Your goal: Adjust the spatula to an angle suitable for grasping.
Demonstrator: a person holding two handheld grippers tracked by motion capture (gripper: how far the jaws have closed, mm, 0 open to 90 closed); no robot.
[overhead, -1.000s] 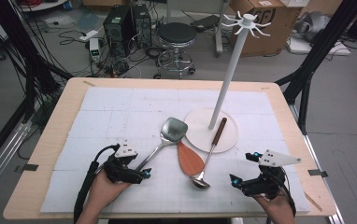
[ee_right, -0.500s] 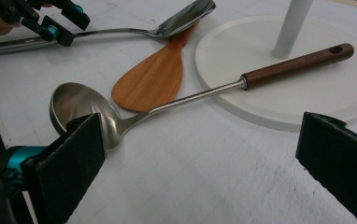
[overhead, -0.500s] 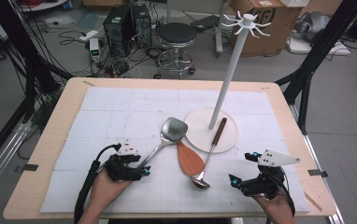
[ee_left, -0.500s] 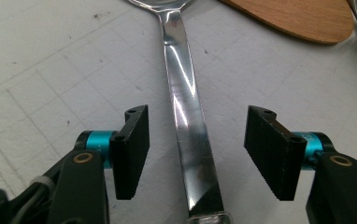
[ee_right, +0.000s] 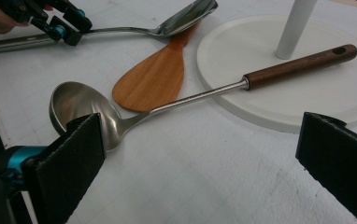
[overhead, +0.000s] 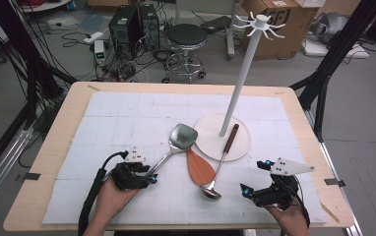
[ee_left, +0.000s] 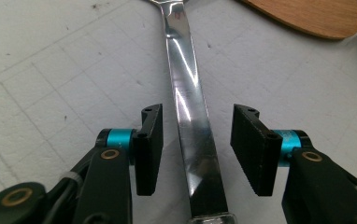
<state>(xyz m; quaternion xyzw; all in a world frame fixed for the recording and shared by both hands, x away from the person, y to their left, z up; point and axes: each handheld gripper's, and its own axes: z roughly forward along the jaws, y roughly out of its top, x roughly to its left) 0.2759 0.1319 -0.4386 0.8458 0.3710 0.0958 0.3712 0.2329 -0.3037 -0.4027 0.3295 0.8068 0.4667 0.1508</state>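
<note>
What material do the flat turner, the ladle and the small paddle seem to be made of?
Turner: polished metal, probably steel, with mirror glints along its handle. Ladle: brushed metal bowl and stem, dark brown handle that looks like wood. Paddle: orange-brown wood with fine grain, matte.

You are in a lab — computer towers (overhead: 136,24), floor cables (overhead: 122,69), stool (overhead: 186,42), boxes (overhead: 279,24) surround your table (overhead: 48,162).

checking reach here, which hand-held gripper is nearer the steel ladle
Right. The right hand-held gripper sits open just beside the ladle bowl, not touching it. The left hand-held gripper is farther off, past the wooden spatula, its jaws astride the steel turner's handle.
</note>
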